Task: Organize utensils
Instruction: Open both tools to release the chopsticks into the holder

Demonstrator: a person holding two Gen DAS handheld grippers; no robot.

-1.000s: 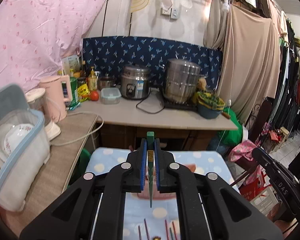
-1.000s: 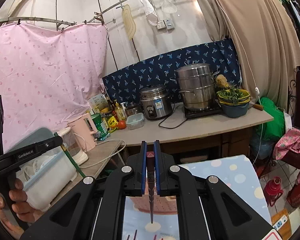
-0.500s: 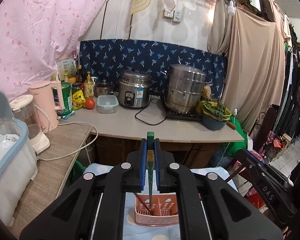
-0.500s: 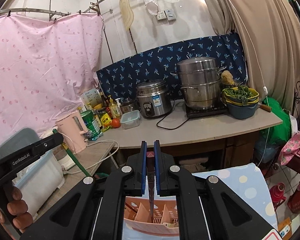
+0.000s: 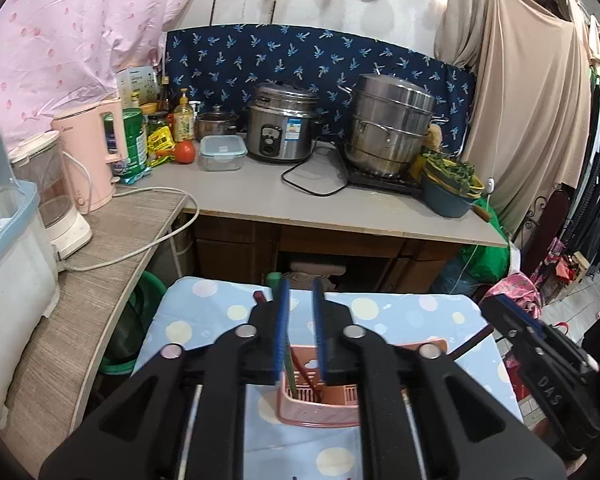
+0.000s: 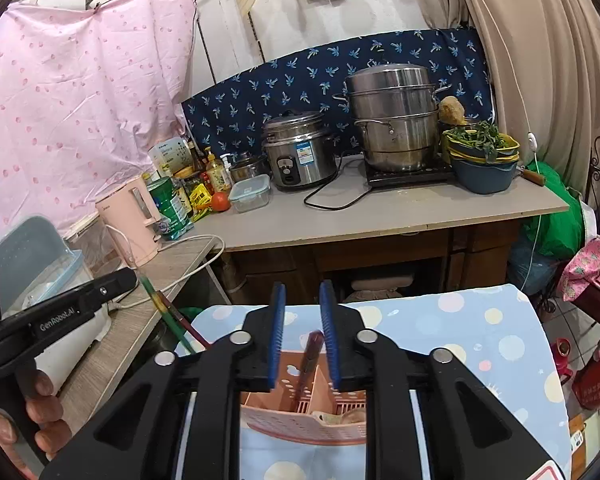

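Observation:
A pink slotted utensil basket [image 5: 320,404] stands on the blue dotted cloth, also in the right wrist view [image 6: 300,412]. My left gripper [image 5: 298,320] is open above it; a green chopstick [image 5: 288,364] and a dark red one [image 5: 306,376] stand in the basket below the jaws. My right gripper [image 6: 303,328] is open above the basket, and a dark red chopstick [image 6: 311,354] stands loose in a compartment between the jaws. The green and red chopsticks also show in the right wrist view [image 6: 168,316], leaning out to the left.
The table with the blue dotted cloth [image 5: 420,312] sits before a grey counter [image 5: 300,200] bearing a rice cooker [image 5: 282,122], steamer pot [image 5: 388,124] and pink kettle [image 5: 96,156]. A dish box [image 5: 8,248] stands on the left shelf. Clothes hang at right.
Both grippers lowered over the basket and opened. The green chopstick left my left gripper and the dark red one left my right; both now stand in the basket.

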